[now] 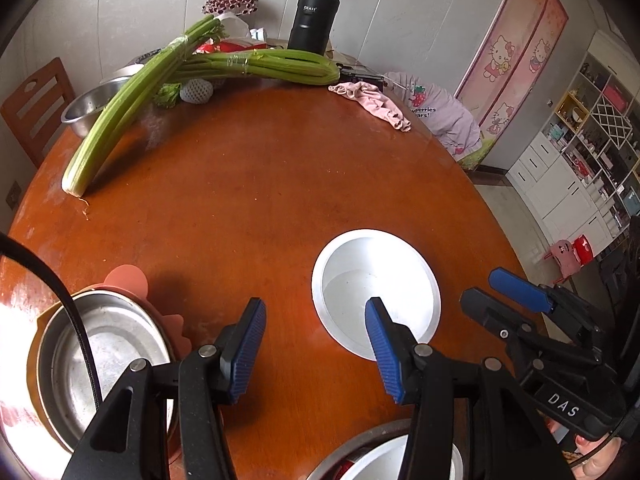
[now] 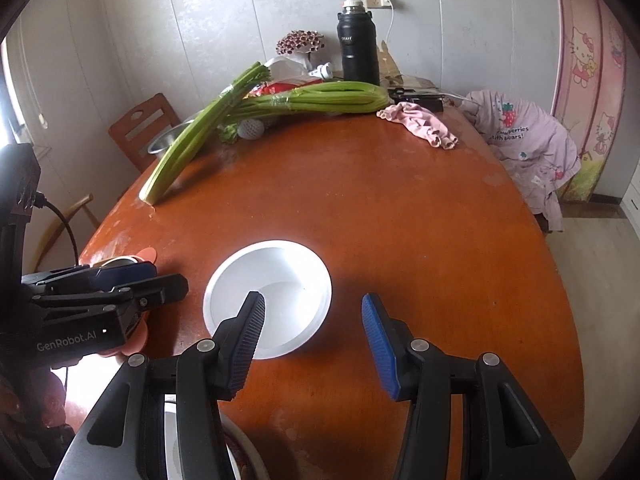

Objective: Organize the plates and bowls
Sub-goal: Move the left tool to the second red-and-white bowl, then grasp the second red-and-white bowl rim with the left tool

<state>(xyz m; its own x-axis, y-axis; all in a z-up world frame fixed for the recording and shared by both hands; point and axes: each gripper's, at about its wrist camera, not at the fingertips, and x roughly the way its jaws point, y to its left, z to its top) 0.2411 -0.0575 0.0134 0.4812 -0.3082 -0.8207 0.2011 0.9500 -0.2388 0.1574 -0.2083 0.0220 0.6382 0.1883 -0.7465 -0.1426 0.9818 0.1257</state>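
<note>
A white bowl (image 1: 376, 280) stands upright on the round wooden table (image 1: 256, 184); it also shows in the right wrist view (image 2: 276, 280). My left gripper (image 1: 316, 308) is open and empty, its right finger over the bowl's near rim. My right gripper (image 2: 312, 304) is open and empty, its left finger over the bowl's near rim; it also shows in the left wrist view (image 1: 484, 286). A steel plate (image 1: 108, 356) lies on a pink scalloped plate (image 1: 128, 276) at the near left. Another steel dish with a white plate (image 1: 384, 460) in it sits at the bottom edge.
Long celery bunches (image 1: 132, 100) lie across the far left of the table, with a steel bowl (image 1: 92, 104), a black flask (image 1: 314, 20) and a pink cloth (image 1: 372, 102) at the back. A wooden chair (image 1: 36, 108) stands left, and a clothes-draped chair (image 2: 528, 144) right.
</note>
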